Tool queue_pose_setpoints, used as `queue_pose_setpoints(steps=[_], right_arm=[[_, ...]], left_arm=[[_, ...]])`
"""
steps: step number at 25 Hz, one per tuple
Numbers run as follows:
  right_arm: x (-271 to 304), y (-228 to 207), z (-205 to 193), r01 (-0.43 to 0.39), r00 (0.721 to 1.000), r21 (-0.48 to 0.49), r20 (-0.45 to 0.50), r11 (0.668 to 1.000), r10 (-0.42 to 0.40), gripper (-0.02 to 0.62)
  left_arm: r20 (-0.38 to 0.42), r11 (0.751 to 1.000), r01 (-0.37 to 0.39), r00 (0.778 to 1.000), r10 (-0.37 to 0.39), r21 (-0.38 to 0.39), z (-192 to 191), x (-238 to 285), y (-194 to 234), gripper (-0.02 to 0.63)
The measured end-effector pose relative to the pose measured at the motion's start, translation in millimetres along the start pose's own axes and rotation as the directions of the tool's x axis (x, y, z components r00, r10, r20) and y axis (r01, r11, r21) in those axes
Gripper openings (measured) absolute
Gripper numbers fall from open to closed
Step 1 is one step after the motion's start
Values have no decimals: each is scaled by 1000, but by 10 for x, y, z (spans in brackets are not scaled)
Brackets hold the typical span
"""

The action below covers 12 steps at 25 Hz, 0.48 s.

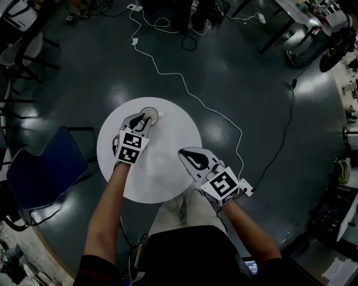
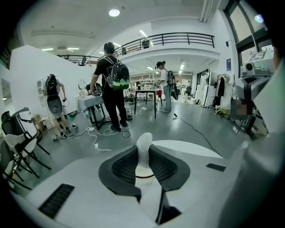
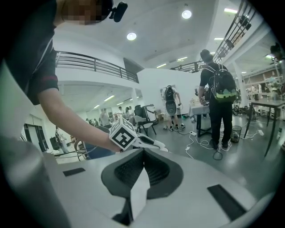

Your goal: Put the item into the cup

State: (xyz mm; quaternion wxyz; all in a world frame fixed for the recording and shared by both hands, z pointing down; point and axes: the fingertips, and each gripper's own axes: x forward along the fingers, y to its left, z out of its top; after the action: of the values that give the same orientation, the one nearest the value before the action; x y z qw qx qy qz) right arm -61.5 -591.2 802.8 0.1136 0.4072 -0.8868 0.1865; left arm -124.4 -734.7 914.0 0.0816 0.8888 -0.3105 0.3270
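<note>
Dark glossy floor (image 1: 240, 84) reflecting ceiling lights (image 2: 114, 13). White cable (image 1: 168, 72) snaking across it, passing round white table (image 1: 156, 181). Blue chair (image 1: 45, 167) standing beside table. Railed balcony (image 2: 178, 39) running above hall; black chairs (image 2: 18, 133) sitting by white wall (image 2: 26, 71).

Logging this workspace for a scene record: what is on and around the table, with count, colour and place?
table: one, white, mid-floor
cup: one, whitish, on the table's far side
item: one, whitish, in the left gripper's jaws above the cup
chair: one, blue, left of the table
white cable: one, floor beyond the table
black cable: one, floor at right
left gripper: one, white-black, shut on the item
right gripper: one, white-black, shut, empty, over the table's near right edge
</note>
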Motion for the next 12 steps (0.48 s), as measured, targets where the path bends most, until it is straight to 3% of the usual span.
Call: queue_pose_setpoints(steps=[12], right_arm=[[36,-138,38,-11,1000,-2,7,1000,11,17]], left_arm=[[-6,999,-2,1000,2,-50,8,107,33,121]])
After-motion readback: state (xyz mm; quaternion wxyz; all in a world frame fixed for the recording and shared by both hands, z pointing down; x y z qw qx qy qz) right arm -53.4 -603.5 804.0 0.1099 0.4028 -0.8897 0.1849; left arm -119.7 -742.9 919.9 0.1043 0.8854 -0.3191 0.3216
